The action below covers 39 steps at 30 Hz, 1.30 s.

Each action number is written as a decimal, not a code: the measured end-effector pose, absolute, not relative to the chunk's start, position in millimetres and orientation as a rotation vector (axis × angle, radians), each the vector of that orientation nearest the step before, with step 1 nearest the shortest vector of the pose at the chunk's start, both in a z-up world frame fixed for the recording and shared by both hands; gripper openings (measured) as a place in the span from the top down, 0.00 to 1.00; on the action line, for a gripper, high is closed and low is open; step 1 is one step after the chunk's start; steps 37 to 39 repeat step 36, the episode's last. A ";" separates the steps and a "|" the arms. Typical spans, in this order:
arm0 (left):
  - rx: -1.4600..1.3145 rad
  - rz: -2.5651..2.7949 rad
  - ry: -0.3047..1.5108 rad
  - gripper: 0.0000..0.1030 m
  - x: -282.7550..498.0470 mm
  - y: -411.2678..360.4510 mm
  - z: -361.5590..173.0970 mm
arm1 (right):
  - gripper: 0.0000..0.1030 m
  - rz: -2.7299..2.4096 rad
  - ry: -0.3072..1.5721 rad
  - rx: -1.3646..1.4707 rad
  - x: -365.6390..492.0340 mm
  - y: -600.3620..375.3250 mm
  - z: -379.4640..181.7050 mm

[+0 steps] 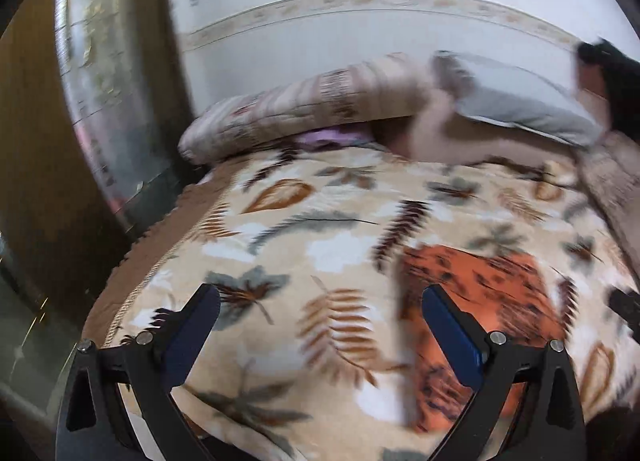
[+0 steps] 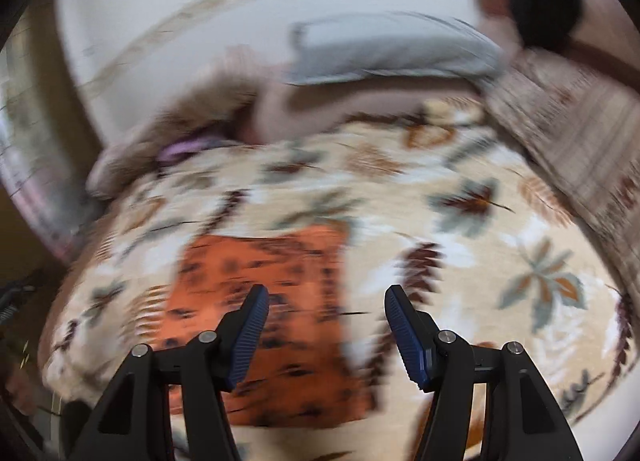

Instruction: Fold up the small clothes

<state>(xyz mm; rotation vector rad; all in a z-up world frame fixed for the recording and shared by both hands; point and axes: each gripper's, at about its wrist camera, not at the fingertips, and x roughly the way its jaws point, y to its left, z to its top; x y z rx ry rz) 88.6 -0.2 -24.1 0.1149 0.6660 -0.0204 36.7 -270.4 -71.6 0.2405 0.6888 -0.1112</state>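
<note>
Both views motion-blurred, right wrist worse. Left hand-held gripper (image 1: 320, 301): black frame, blue ribbed pads, jaws spread wide, nothing between them. Right hand-held gripper (image 2: 323, 301): same build, jaws well apart too, narrower gap than left, holding nothing.

Orange garment (image 2: 264, 301) lies flat on the bed, roughly rectangular, orange fabric with dark speckled print. In the right wrist view it sits at 6–9 o'clock, under and ahead of the left finger. In the left wrist view the same garment (image 1: 472, 301) sits at 4–5 o'clock, behind the right finger (image 1: 448, 333); contact can't be told.

Bedspread (image 1: 320, 221): fuzzy fleece, cream ground with brown, rust and grey-green leaf and feather print, braided edge at 8 o'clock. Rolled striped quilt (image 1: 304, 109) at 11–12 o'clock, padded, beige-brown. Grey pillow (image 1: 516, 101) at 1–2 o'clock, smooth, leaning on the quilt. Small lilac cloth (image 1: 324, 139) tucked under the quilt edge. Black object (image 1: 616, 81) at 2–3 o'clock, too blurred to identify. White wall (image 1: 320, 21) behind, with patterned border strip.
</note>
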 end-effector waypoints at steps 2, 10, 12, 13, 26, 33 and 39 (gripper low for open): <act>0.116 -0.060 0.647 0.02 72.1 -9.8 -16.4 | 0.37 -0.071 0.684 0.231 30.8 -251.8 -65.3; 0.134 -0.156 0.564 0.02 31.6 -31.2 12.7 | 0.37 -0.073 0.653 0.193 5.5 -232.3 -54.8; 0.139 -0.162 0.553 0.02 29.3 -34.6 15.5 | 0.37 -0.079 0.652 0.199 2.8 -235.9 -53.8; 0.142 -0.165 0.552 0.02 28.7 -35.8 15.6 | 0.37 -0.081 0.652 0.200 3.2 -236.9 -53.9; 0.162 -0.176 0.581 0.02 38.0 -45.5 8.0 | 0.37 -0.051 0.674 0.198 20.9 -232.9 -62.3; 0.149 -0.209 0.607 0.02 52.4 -53.4 -1.8 | 0.37 -0.027 0.692 0.194 41.0 -230.5 -72.0; 0.136 -0.207 0.615 0.02 67.4 -54.4 -9.1 | 0.37 -0.019 0.697 0.194 56.2 -240.4 -78.0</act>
